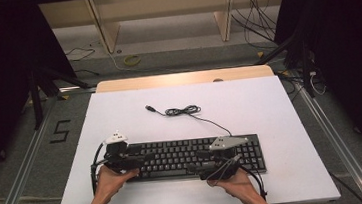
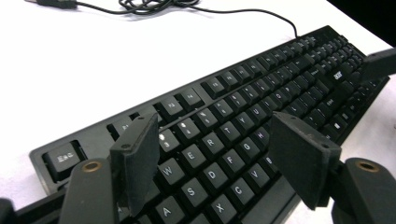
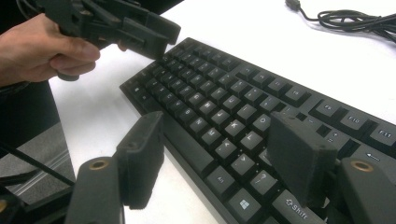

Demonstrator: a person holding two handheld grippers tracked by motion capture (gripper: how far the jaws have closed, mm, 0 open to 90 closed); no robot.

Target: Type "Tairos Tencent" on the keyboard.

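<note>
A black keyboard (image 1: 184, 154) lies on the white board (image 1: 250, 110), near its front edge. Its thin cable (image 1: 182, 111) runs back to a loose coil and a USB plug (image 1: 150, 108). My left gripper (image 1: 146, 158) hovers over the keyboard's left end, open; in the left gripper view (image 2: 215, 135) its jaws stand wide apart above the letter keys (image 2: 219, 140) with nothing between them. My right gripper (image 1: 197, 161) is over the keyboard's front edge right of the middle, also open (image 3: 217, 126), with its jaws above the bottom key rows. The left gripper (image 3: 154, 37) faces it from the far end.
The white board sits on a wooden table whose back edge (image 1: 184, 78) shows. Free white surface lies behind and right of the keyboard. On the floor beyond are cables (image 1: 256, 19), a yellow ring (image 1: 132, 60), shelf legs, and a taped "5" (image 1: 60, 131) at left.
</note>
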